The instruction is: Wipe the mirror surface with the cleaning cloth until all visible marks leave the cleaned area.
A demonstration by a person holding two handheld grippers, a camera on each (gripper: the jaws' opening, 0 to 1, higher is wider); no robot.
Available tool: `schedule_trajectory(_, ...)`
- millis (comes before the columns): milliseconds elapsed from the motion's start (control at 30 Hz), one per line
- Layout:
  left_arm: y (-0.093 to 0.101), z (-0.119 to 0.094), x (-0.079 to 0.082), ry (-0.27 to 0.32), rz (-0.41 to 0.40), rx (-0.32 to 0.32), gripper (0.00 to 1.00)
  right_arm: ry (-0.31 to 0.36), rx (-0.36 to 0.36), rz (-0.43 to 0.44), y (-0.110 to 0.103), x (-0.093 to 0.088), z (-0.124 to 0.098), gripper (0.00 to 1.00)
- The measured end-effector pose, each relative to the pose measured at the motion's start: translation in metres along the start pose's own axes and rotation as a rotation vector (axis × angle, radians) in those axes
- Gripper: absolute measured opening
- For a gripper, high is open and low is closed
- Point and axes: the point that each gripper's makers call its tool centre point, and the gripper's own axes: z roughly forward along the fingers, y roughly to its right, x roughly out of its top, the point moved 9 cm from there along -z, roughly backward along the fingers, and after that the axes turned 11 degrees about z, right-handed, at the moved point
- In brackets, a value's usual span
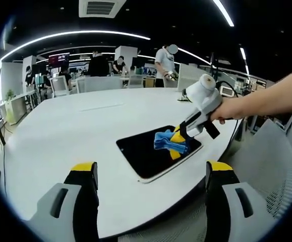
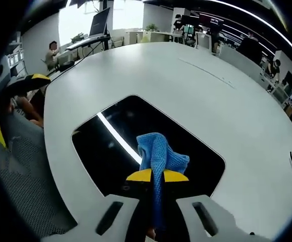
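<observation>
Blue cleaning cloth (image 2: 158,154) is pinched between the closed yellow-tipped jaws of the right gripper (image 2: 157,175), bunched against the dark mirror (image 2: 105,151) that lies flat on the white surface (image 2: 186,91). In the right gripper view the mirror's long axis runs from about 10 to 4 o'clock, cloth near the 5 o'clock part, so most unwiped glass probably lies toward 10–11. Left gripper (image 1: 151,174) hangs wide, holding nothing, off the surface edge with the mirror (image 1: 146,154) at its 12 o'clock; right is the nearer arm.
</observation>
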Motion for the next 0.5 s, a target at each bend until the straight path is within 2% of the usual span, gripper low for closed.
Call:
schedule_trajectory(333,0.000,0.000,0.000,0.010,-0.002,-0.003,0.89,-0.009,0.001,0.022,0.006,-0.004,-0.002,0.00)
schedule_trajectory(500,0.000,0.000,0.000,0.012,-0.003,-0.001,0.89,-0.020,-0.013,0.027,0.016,-0.009,-0.007,0.00)
